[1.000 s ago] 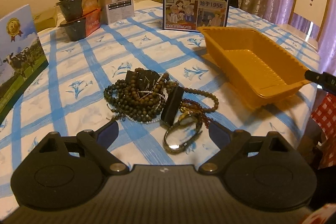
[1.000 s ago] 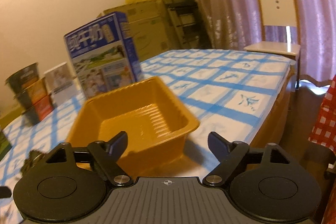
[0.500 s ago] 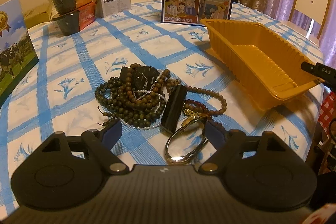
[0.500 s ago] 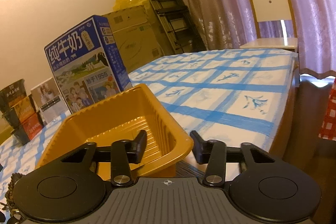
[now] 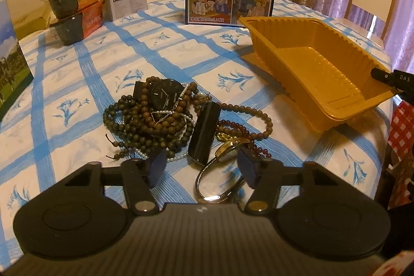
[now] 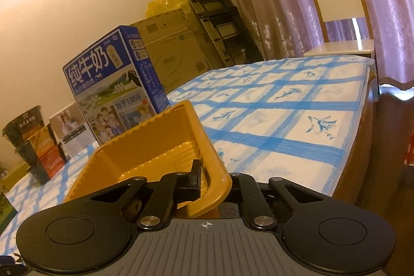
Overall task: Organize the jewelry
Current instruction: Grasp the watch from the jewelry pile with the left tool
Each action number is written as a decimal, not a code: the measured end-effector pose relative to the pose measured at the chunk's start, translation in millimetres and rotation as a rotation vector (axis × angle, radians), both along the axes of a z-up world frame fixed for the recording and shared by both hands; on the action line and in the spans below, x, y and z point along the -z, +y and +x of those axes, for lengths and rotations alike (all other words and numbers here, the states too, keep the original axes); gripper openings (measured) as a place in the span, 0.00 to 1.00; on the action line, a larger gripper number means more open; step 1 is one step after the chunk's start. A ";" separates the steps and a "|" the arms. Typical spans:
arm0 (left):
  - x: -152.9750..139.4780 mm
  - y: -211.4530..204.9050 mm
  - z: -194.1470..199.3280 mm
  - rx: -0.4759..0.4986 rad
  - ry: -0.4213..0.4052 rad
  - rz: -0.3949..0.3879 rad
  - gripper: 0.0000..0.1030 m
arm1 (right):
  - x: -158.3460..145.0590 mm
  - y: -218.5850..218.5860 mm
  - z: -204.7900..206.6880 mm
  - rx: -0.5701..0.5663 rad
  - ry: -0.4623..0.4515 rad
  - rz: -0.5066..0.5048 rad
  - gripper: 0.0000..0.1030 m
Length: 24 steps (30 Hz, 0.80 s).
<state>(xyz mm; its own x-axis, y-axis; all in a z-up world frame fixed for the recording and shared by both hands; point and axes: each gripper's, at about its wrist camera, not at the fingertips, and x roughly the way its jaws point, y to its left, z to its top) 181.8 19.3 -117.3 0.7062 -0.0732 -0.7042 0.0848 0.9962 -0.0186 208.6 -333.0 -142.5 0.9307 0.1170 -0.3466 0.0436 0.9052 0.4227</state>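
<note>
My left gripper (image 5: pixel 201 167), jaws half-closed and just narrowing around the silver metal bangle (image 5: pixel 217 183) at lower centre, lies nearest; my right gripper (image 6: pixel 207 183) pinches the orange plastic tray's (image 5: pixel 323 64) wall, right of frame.

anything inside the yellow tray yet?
No jewelry inside the yellow tray: its ribbed floor is bare. The right claw is shut on its near rim, one finger inside; the near corner behind that rim is hidden.
</note>
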 end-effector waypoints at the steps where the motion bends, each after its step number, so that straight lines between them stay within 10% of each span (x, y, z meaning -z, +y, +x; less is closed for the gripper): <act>1: 0.7 1.3 0.5 0.001 0.004 -0.007 0.48 | -0.8 -0.5 -1.8 -0.003 -0.001 0.004 0.08; 14: 16.4 -2.9 3.2 0.028 0.072 -0.011 0.08 | -13.0 1.1 -16.7 -0.068 -0.018 -0.013 0.07; 24: 8.9 -7.2 -0.4 -0.003 0.063 -0.034 0.04 | -19.9 -1.4 -27.0 -0.074 -0.016 -0.027 0.07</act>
<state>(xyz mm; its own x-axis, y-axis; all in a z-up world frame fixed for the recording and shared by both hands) 181.4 12.1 -126.2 0.6610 -0.0962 -0.7442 0.0796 0.9951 -0.0580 181.6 -334.4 -122.6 0.9252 0.1769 -0.3358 -0.0307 0.9167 0.3983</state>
